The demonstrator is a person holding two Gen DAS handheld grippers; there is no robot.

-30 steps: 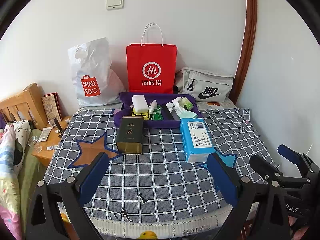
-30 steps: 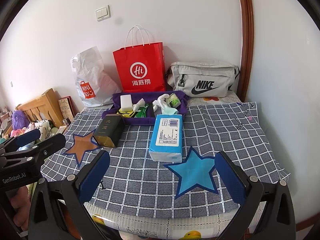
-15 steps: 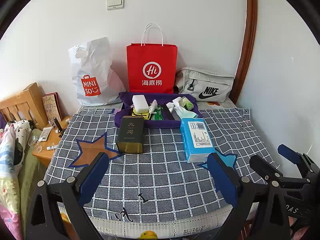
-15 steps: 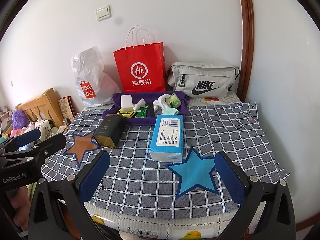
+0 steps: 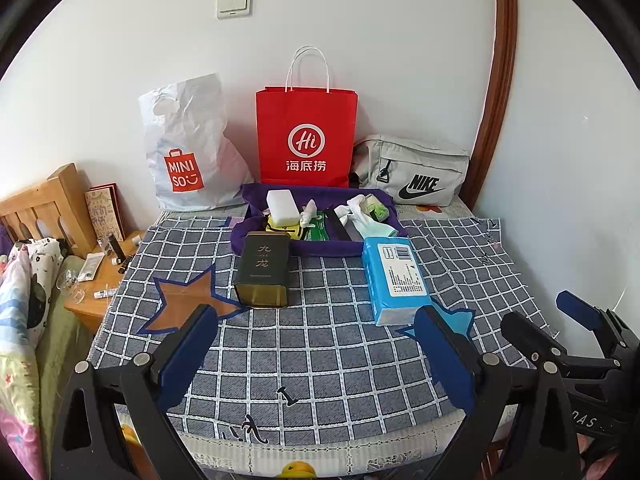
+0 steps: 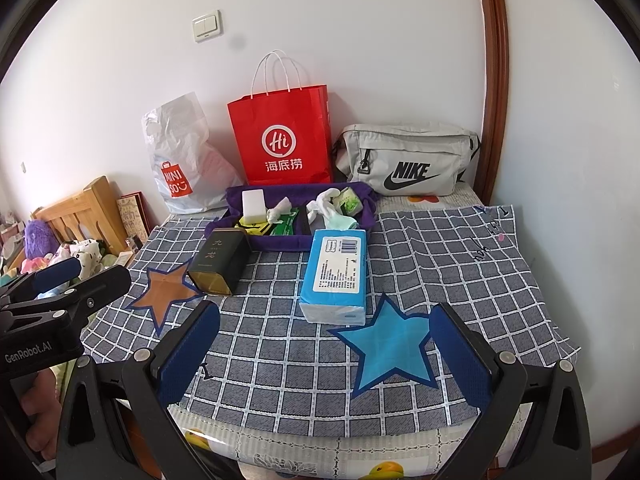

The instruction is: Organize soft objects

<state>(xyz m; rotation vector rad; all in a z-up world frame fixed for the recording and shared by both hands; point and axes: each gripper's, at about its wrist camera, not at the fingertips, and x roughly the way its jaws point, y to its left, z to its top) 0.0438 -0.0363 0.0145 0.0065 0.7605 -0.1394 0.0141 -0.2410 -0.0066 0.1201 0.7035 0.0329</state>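
While both hover over the surface [image 5: 320, 352] —
left gripper [image 5: 316, 360]: fingers wide, empty
right gripper [image 6: 320, 356]: fingers wide — tissue pack [image 6: 336, 276] ahead

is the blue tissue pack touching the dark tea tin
Apart. In the right wrist view, checked cloth shows plainly between the blue tissue pack and the dark tea tin.

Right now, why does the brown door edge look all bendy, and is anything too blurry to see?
Left wrist view: the fisheye lens bows the brown door frame; black corners ring the picture. The tissue pack looks sharp. Right wrist view: the frame curves too; soft daylight, faint shadows, and the blue star is clear. Both open grippers sit at the bottom edge.
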